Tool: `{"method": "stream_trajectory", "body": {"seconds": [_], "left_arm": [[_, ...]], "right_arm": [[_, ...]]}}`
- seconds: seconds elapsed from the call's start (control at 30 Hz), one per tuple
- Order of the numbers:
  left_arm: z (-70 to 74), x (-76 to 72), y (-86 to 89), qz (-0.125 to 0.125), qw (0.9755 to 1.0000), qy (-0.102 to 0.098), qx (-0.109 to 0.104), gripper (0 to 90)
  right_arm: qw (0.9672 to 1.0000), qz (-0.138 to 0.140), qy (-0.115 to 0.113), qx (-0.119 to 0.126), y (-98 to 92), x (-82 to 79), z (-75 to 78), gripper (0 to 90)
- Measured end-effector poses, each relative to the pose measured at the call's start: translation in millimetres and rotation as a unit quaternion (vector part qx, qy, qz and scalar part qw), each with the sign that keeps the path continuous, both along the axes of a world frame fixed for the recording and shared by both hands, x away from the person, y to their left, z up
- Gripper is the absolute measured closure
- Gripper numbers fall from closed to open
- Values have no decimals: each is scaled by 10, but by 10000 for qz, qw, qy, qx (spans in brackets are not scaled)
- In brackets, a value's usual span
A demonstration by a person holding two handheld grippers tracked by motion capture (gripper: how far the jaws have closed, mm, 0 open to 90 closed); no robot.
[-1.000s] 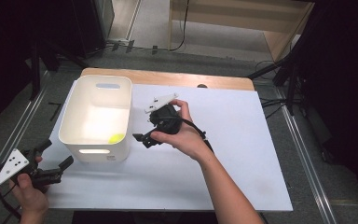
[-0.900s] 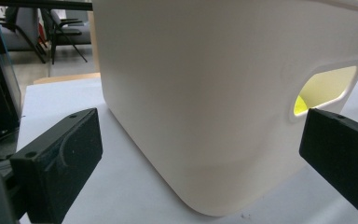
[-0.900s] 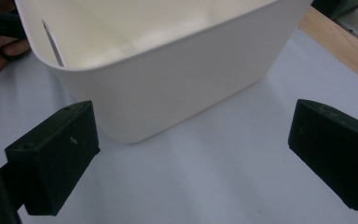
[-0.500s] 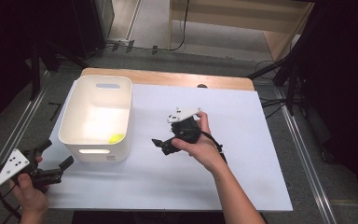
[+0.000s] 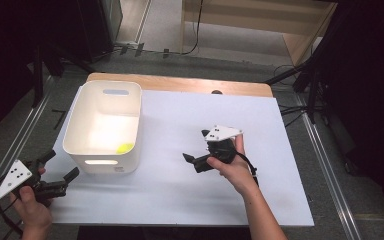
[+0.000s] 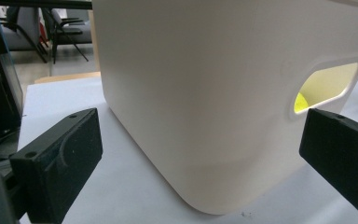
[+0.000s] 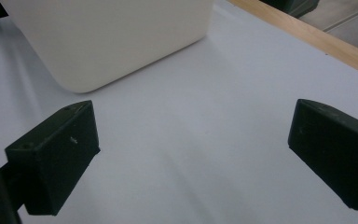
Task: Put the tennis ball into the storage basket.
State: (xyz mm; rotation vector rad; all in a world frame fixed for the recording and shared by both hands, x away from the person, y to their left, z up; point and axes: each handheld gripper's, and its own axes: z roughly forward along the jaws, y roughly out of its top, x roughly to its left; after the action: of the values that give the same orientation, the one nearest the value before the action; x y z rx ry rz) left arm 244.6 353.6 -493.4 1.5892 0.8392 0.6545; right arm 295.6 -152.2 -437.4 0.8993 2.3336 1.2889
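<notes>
On the white worktop [image 5: 280, 150] we see a white bin [image 5: 105, 125] standing toward the far left, with a small yellow-green object [image 5: 125, 148] lying on its floor near the front right corner. Our left gripper [image 5: 55, 172] sits at the near left edge of the worktop, held in the left hand [image 5: 30, 210], its jaws spread wide and holding nothing; they point toward the bin's near wall, just short of it and not touching. From the left gripper view we look straight at that wall of the bin [image 6: 205, 93], its rounded lower corner resting on the worktop [image 6: 135, 196], and through the oval handle slot [image 6: 326, 86] at the right we catch a patch of the yellow-green object [image 6: 300, 103] inside. Our right gripper [image 5: 196, 150] is out over the middle of the worktop, well apart from the bin, gripped by the right hand [image 5: 235, 167] with the grey three-cornered plate [image 5: 222, 133] on top. Its jaws are also spread wide and empty, pointing left toward the bin. From the right gripper view we see bare white worktop [image 7: 191, 140] between the two jaws, the bin's rounded corner [image 7: 107, 42] at the upper left, and the wooden edge [image 7: 307, 35] of the table running across the upper right.
</notes>
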Motion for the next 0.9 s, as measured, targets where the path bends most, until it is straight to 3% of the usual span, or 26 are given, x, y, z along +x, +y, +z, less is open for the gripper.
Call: {"method": "stream_trajectory", "body": {"seconds": [0.57,0.9], "left_arm": [[-1,-6,4,11,10000,-5,5,0],[0,-9,7,22,10000,0,20,0]], "right_arm": [[9984,-498,-35,268,-492,-202,-305,9],[9945,-985,-122,332,-916,-367,-361,10]]}}
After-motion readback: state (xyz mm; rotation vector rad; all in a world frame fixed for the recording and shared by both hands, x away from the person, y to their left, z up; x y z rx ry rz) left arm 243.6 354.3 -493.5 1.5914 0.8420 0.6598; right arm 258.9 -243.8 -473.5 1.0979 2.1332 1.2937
